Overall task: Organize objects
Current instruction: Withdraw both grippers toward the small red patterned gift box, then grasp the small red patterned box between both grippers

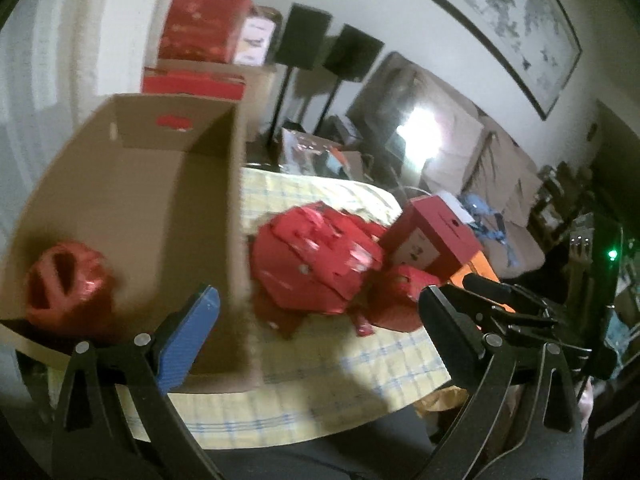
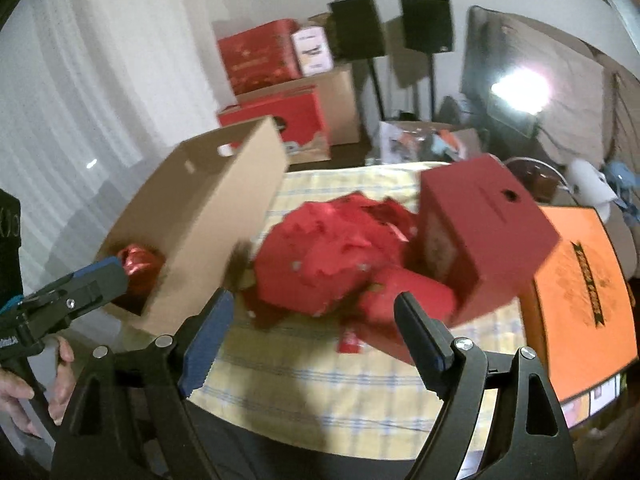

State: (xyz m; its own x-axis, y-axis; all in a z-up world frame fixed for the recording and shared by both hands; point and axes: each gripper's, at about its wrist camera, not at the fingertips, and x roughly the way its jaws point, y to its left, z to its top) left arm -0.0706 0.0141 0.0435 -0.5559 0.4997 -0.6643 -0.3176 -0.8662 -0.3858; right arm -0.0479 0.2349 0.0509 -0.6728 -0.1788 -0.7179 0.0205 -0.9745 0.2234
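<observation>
Red paper heap (image 2: 320, 256): mid-table, just right of cardboard box (image 2: 208, 232), ahead of both grippers. Right gripper (image 2: 316, 332) nearer, wide, empty. Left gripper (image 1: 320, 320) wide, empty.

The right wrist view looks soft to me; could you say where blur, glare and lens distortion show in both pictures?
Right wrist view: the cardboard box edge and red paper pile are smeared; a lamp blows out white. Left wrist view: the same pile is blurred, the glare repeats, and the framed picture bows with the fisheye; corners go black.
</observation>
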